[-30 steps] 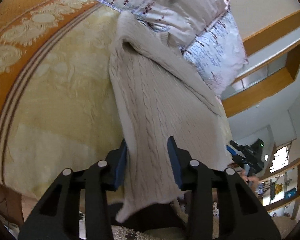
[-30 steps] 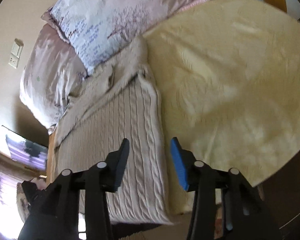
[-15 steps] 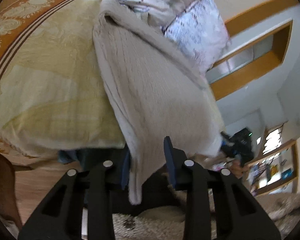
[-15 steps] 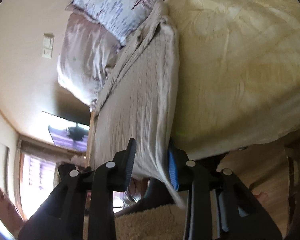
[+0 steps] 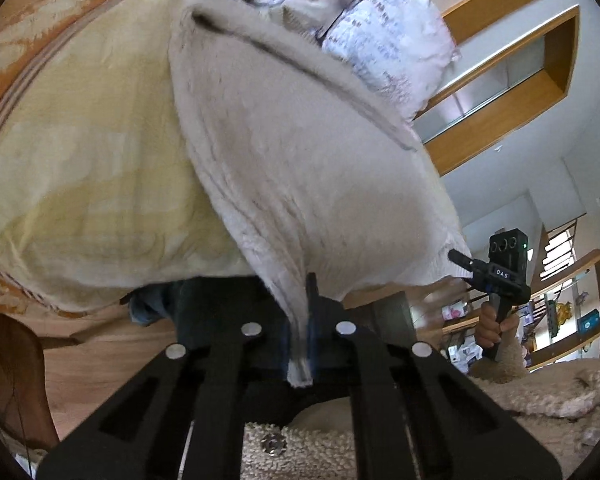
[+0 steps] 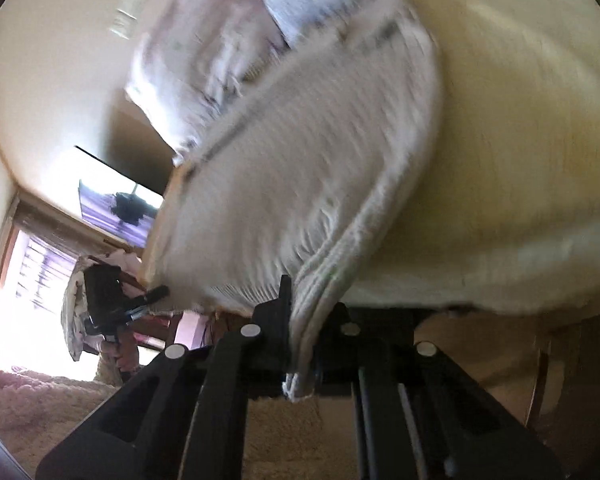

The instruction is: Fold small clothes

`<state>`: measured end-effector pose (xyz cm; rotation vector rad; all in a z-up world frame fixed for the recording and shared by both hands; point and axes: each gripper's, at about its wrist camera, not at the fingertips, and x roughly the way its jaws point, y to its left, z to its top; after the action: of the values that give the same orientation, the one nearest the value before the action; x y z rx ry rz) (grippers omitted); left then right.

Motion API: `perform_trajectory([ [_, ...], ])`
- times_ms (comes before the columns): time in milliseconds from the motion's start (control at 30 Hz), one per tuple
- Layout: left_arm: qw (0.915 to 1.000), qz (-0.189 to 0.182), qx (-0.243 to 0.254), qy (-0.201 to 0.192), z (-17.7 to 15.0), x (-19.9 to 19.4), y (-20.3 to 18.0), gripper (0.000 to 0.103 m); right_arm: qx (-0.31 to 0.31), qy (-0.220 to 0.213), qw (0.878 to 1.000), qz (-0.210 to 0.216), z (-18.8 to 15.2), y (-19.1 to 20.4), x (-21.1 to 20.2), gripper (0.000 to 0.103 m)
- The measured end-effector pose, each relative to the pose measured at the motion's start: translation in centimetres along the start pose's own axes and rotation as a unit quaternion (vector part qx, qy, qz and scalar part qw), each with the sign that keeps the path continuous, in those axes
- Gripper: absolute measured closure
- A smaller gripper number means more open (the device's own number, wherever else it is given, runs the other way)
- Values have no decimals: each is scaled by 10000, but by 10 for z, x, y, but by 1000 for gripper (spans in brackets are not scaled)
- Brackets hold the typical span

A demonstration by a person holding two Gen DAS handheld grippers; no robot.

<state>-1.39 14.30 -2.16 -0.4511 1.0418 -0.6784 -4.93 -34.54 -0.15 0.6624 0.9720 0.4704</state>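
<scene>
A beige cable-knit sweater (image 5: 300, 140) lies lengthwise on the yellow bed cover (image 5: 80, 160), its top end against the pillows. My left gripper (image 5: 300, 320) is shut on the sweater's near left hem corner, which is pinched into a narrow fold between the jaws. The right wrist view is blurred; there the sweater (image 6: 292, 184) stretches away and my right gripper (image 6: 300, 328) is shut on the near right hem corner. Each view also catches the other gripper (image 5: 466, 263) (image 6: 156, 294) clamped on the far corner of the lifted hem.
Patterned pillows (image 5: 380, 20) lie at the head of the bed. An orange-bordered blanket edge (image 5: 28, 40) runs along the left. Below the bed edge are wooden floor (image 5: 100, 344) and a fuzzy garment (image 5: 300, 452) on the person. A wall TV (image 6: 116, 208) hangs at the left.
Both grippers went from standing open around the hem to shut on its two corners. The hem has come up off the bed edge, and both views have tilted and pulled back.
</scene>
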Motion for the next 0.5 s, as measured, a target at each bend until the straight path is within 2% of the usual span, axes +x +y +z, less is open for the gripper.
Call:
perform_trajectory([
  [100, 9994, -4, 81, -344, 14, -15, -5, 97, -199, -634, 9977, -131, 15, 16, -22, 94],
  [233, 9964, 76, 128, -840, 40, -36, -5, 97, -523, -1600, 9851, -337, 30, 36, -45, 95],
  [300, 9943, 178, 135, -1042, 53, -43, -4, 97, -597, -1891, 9790, -466, 38, 43, -46, 95],
  [500, 9871, 513, 248, -1499, 96, -52, -9, 97, -1146, -2551, 9522, -1228, 58, 62, -41, 95],
])
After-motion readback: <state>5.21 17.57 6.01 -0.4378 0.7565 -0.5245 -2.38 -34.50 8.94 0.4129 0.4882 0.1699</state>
